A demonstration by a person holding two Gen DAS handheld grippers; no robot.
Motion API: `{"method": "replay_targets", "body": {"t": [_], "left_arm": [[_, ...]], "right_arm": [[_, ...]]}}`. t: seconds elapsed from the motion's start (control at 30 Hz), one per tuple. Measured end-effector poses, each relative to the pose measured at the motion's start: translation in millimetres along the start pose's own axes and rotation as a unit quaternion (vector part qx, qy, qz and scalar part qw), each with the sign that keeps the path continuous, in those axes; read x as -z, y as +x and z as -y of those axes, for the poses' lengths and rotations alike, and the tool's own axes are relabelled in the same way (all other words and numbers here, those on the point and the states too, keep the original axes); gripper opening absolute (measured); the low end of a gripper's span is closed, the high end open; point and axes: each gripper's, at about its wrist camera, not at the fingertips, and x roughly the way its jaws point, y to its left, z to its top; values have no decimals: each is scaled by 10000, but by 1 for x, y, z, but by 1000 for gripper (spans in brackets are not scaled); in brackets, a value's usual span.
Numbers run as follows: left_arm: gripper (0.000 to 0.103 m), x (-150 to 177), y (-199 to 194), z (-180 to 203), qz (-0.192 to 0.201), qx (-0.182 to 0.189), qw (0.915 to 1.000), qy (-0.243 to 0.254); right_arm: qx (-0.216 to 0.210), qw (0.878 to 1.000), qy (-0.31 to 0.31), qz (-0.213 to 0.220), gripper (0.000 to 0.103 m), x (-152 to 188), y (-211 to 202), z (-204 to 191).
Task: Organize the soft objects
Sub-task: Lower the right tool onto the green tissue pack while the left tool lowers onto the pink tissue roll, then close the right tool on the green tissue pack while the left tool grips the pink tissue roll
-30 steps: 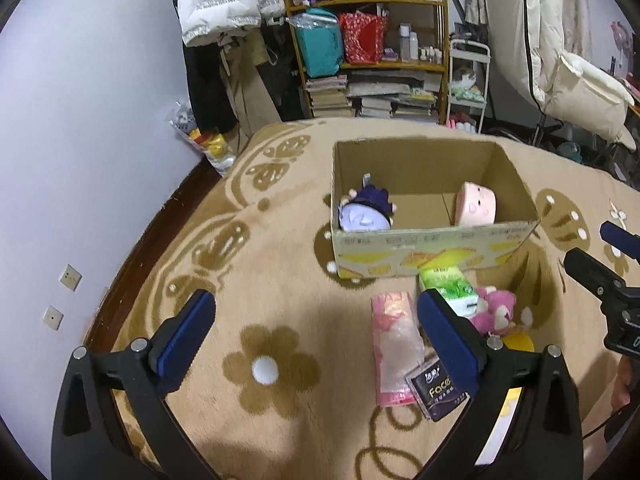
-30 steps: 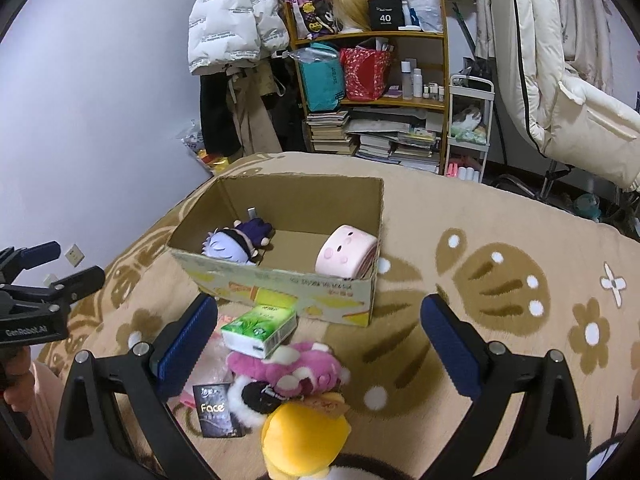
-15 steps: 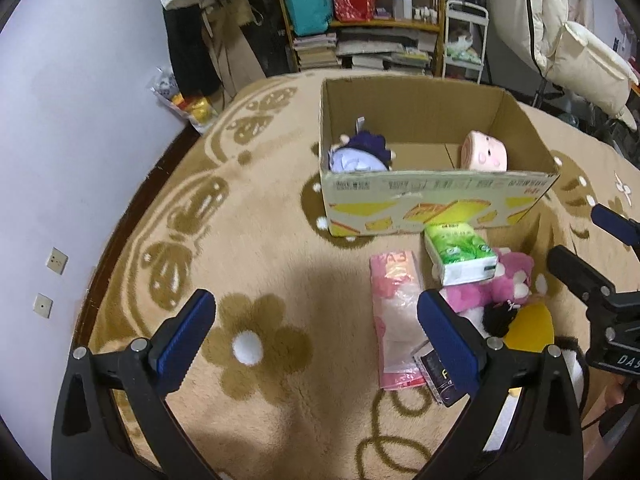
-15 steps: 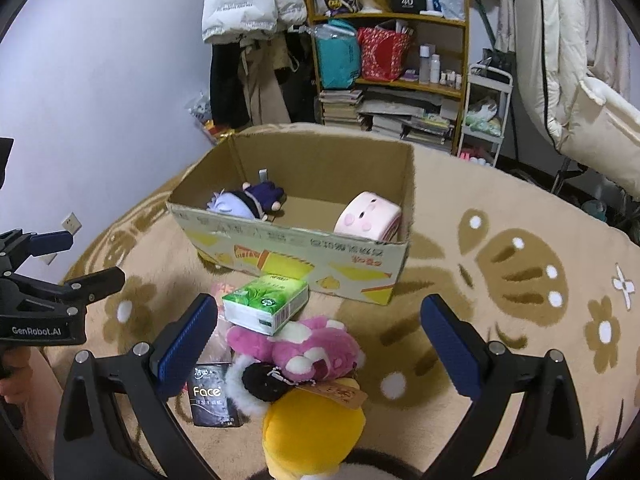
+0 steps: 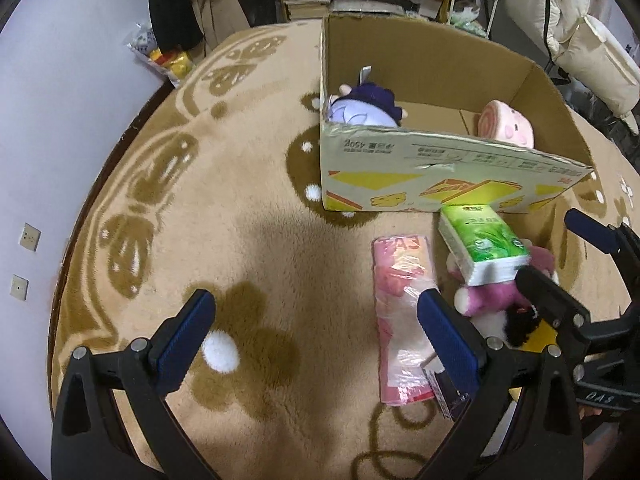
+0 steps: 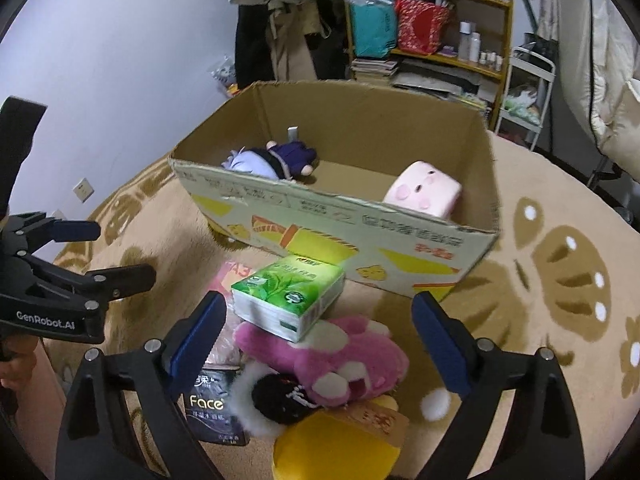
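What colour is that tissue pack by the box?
Green tissue pack, white sides; clearest in the right wrist view.

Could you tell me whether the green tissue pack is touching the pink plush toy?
Touching: in the right wrist view the tissue pack lies tilted on top of the pink plush toy, with no gap between them.

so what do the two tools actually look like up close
Both tools, left and right, have black angular frames with silver screws and two fingers faced with ribbed blue pads. White "GenRobot.AI" lettering marks the left body. No cables or sleeves visible.
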Motion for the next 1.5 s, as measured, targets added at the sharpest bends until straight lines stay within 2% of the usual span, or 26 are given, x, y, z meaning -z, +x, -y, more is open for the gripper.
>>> {"method": "replay_targets", "body": {"t": [0.17,0.27,0.47,0.6,0.67,0.73,0.9,1.2,1.5], "left_arm": [[100,-5,14,-7,-226,219,9994,-126],[100,-7,18,-10,-248,157,9995,-100],[100,-11,30,-13,-391,190,9990,-74],[100,-12,40,-11,-510,244,9984,-43],[100,-11,43,-9,-541,293,9981,-28],[100,-11,46,-6,-572,349,9978,2],[100,-11,56,5,-684,398,9968,133],[100,-14,77,23,-893,443,9950,118],[100,-14,83,35,-847,428,9954,144]], "right_arm": [[-100,9998,-59,-182,98,-1,19,-4],[-355,9990,38,-278,98,-1,29,-4],[-426,9983,75,-395,96,-3,44,-4],[-546,9972,95,-494,89,-3,50,-4],[-665,9965,85,-503,75,-3,50,-5],[-759,9958,76,-507,66,-3,47,-6],[-545,9973,171,-451,65,1,37,1],[-485,9972,439,-365,64,4,29,19],[-472,9967,546,-361,64,5,28,26]]}}
